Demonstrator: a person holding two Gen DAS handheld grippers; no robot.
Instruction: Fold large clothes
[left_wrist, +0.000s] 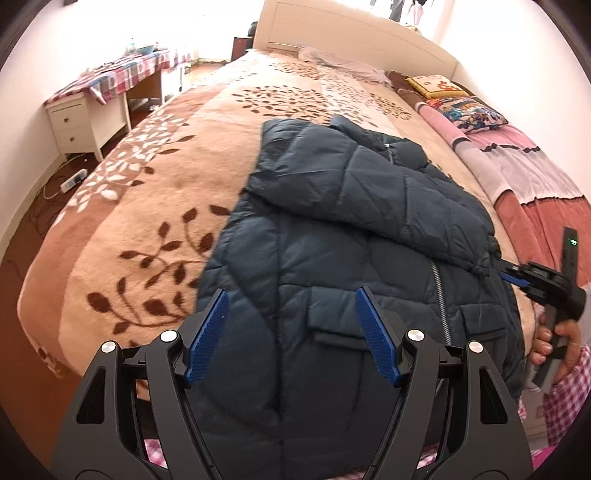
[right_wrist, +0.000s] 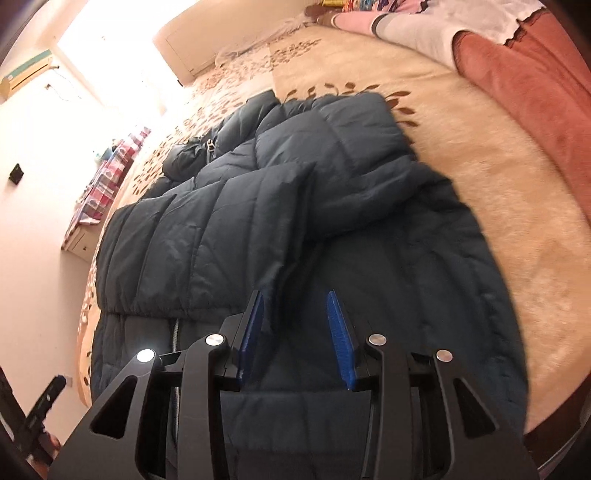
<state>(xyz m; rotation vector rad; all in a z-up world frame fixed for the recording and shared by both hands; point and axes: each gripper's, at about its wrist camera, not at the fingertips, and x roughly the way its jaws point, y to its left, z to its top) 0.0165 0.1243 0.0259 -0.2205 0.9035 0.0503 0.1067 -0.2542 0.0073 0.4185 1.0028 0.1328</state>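
Navy puffer jacket (left_wrist: 351, 229) lies zipper-up on the floral blanket (left_wrist: 147, 206), both sleeves crossed over the chest. I've got my left gripper (left_wrist: 291, 332) hovering over the hem, jaws wide, nothing in them. My right gripper (right_wrist: 295, 336) sits half open over the lower panel, not pinching fabric. Next, I reckon: grip the hem corners and fold toward the collar.

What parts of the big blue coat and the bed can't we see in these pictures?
- Coat hem: left wrist view, hidden behind the left gripper.
- Coat's underside: both views, pressed against the blanket.
- Right gripper tips: left wrist view, tucked behind the sleeve.
- Pillows: right wrist view, cut off.
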